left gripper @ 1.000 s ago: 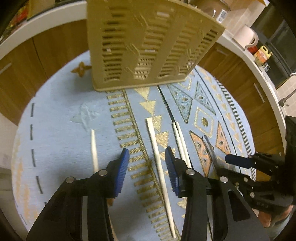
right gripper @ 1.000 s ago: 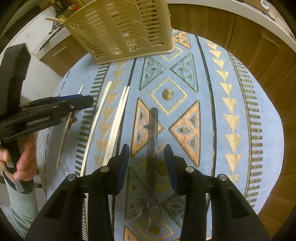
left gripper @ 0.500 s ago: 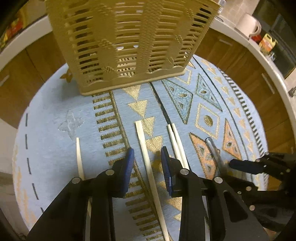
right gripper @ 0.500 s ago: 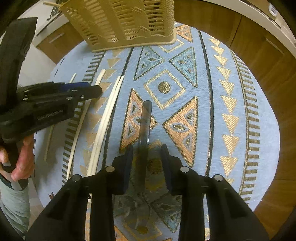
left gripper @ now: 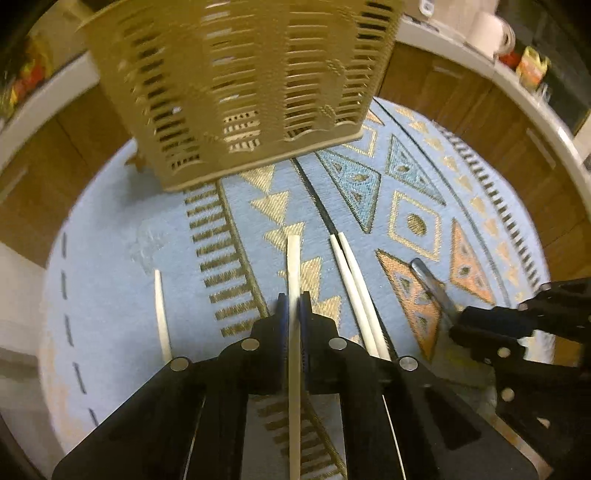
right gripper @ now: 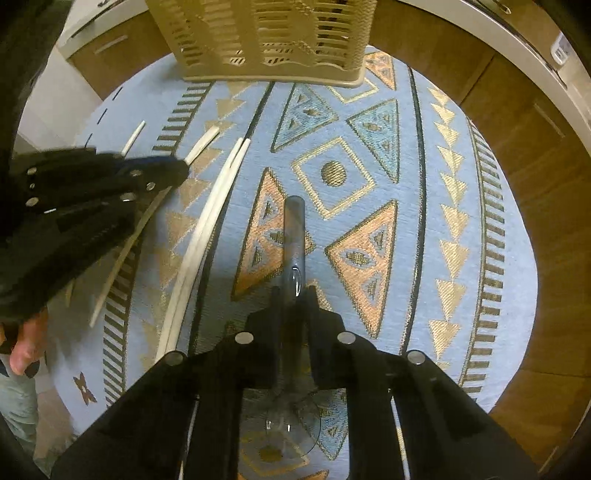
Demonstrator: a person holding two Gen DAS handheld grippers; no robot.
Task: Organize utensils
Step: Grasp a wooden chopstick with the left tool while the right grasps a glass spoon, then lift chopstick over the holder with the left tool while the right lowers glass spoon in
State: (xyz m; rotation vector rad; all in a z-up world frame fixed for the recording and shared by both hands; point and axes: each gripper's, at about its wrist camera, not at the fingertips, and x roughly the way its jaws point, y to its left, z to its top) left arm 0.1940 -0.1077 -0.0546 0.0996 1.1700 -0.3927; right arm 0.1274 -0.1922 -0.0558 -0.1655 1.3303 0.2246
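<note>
My left gripper [left gripper: 294, 300] is shut on a white chopstick [left gripper: 294, 258] that lies on the round blue patterned cloth [left gripper: 110, 258]. A pair of white chopsticks [left gripper: 356, 291] lies just to its right, and a single one [left gripper: 161, 314] to its left. A slotted beige utensil basket [left gripper: 240, 85] stands at the far side of the cloth. My right gripper [right gripper: 293, 291] is shut on the grey handle of a spoon [right gripper: 294, 229]; the spoon's bowl shows under the gripper body. In the right wrist view, the left gripper [right gripper: 181, 170] is over the chopsticks [right gripper: 210, 229], left of the spoon.
The basket [right gripper: 266, 37] stands at the cloth's [right gripper: 413, 266] far edge. Brown wooden cabinet fronts [right gripper: 517, 155] and a white counter [left gripper: 546, 107] with a mug [left gripper: 487, 26] ring the table. A person's hand [right gripper: 26, 354] holds the left gripper at the lower left.
Both grippers have shut: the left onto the middle chopstick, the right onto the spoon's handle. Both have moved slightly forward and down towards the cloth.
</note>
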